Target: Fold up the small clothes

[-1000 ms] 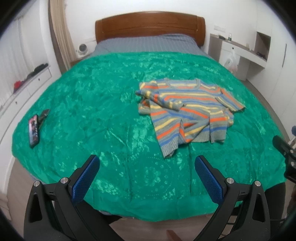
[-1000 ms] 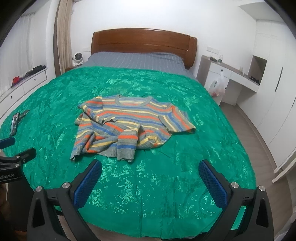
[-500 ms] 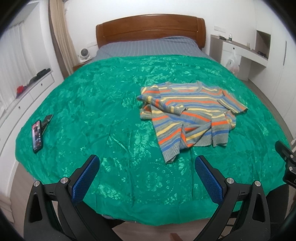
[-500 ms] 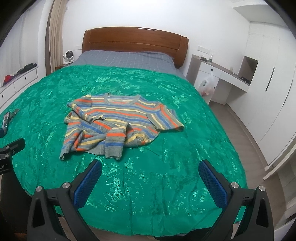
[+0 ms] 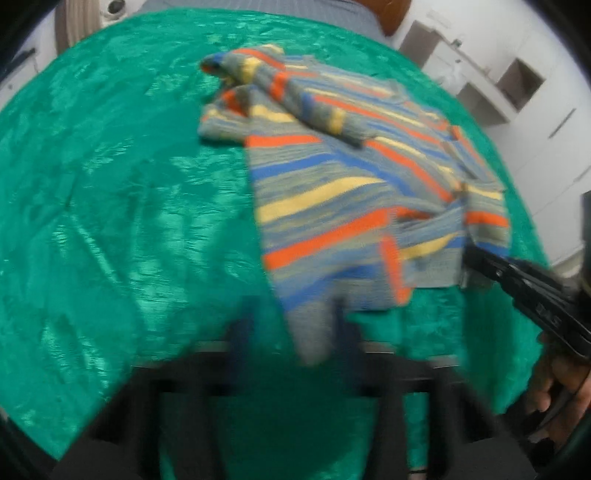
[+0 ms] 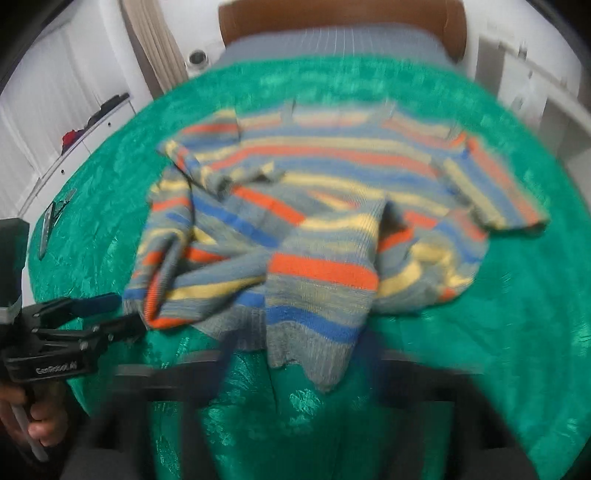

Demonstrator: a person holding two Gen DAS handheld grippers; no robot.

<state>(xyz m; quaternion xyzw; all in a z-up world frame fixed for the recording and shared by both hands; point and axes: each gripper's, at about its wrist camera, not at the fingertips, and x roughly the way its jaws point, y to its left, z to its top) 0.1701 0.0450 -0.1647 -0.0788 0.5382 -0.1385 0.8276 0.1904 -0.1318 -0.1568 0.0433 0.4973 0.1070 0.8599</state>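
A striped sweater (image 5: 332,192) (image 6: 321,236) lies crumpled on the green bedspread (image 5: 110,221), hem toward me. My left gripper (image 5: 291,332) is blurred, its jaws closing with the hem's left corner between them. From the right wrist view, the left gripper (image 6: 129,314) has its fingers nearly together at that corner. My right gripper (image 6: 297,350) is also blurred, its jaws closing around the hem's right part. In the left wrist view the right gripper (image 5: 467,258) looks pinched on the hem's edge.
A phone (image 6: 46,229) lies near the bed's left edge. The wooden headboard (image 6: 332,22) is at the far end. White drawers (image 6: 74,129) stand on the left and a white desk and cabinets (image 5: 517,74) on the right. A person's hands (image 5: 554,387) (image 6: 37,421) hold the grippers.
Both grippers dropped forward and down onto the sweater's hem and tilted steeply. Their jaws went from wide open to nearly together.
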